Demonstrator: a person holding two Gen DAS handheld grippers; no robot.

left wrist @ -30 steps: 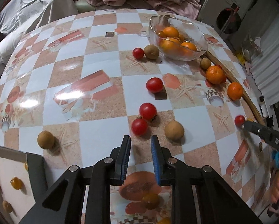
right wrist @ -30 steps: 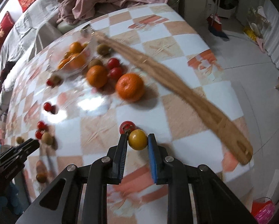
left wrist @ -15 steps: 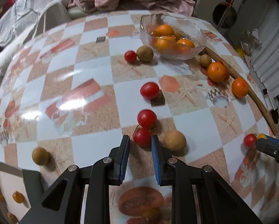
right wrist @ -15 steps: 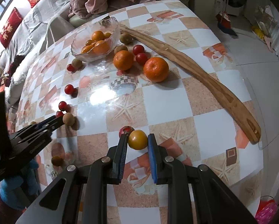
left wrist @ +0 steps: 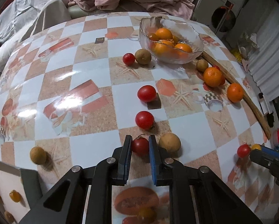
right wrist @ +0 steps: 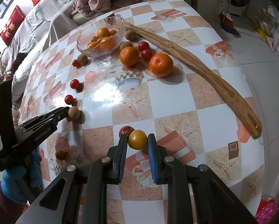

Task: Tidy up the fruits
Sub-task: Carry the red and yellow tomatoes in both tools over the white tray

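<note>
Landmark: glass bowl [left wrist: 171, 43] at the far side of the checkered table [left wrist: 94, 74], holding several oranges.

Left gripper [left wrist: 139, 147]: clenched on a red cherry tomato [left wrist: 140, 146], both pads against its sides. The tomato sits at the fingertips, on or just above the tablecloth; cannot tell which. It lies well on the near side of the bowl, in line with 2 more red tomatoes [left wrist: 144, 120] that trail back toward the bowl. A tan round fruit [left wrist: 169, 142] lies just beside the gripper's blue-padded finger, on the bowl-side right.

Right gripper [right wrist: 137, 140]: grasping a yellow cherry tomato [right wrist: 137, 139] between its fingertips. A red tomato [right wrist: 126, 130] lies on the table touching or just behind the yellow one, toward the bowl. This spot is well apart from the bowl, near the table's front edge.

Closer to the bowl: 2 loose oranges [right wrist: 129, 55] with 2 small red tomatoes [right wrist: 146, 54] between them and a long wooden stick [right wrist: 195, 69]. The stick's far end lies just beside the bowl.

1 red tomato and a brown fruit [left wrist: 142, 56] lie just beside the bowl's left side in the left wrist view.

A blue-gloved hand [right wrist: 18, 184] grips the left tool's handle.
</note>
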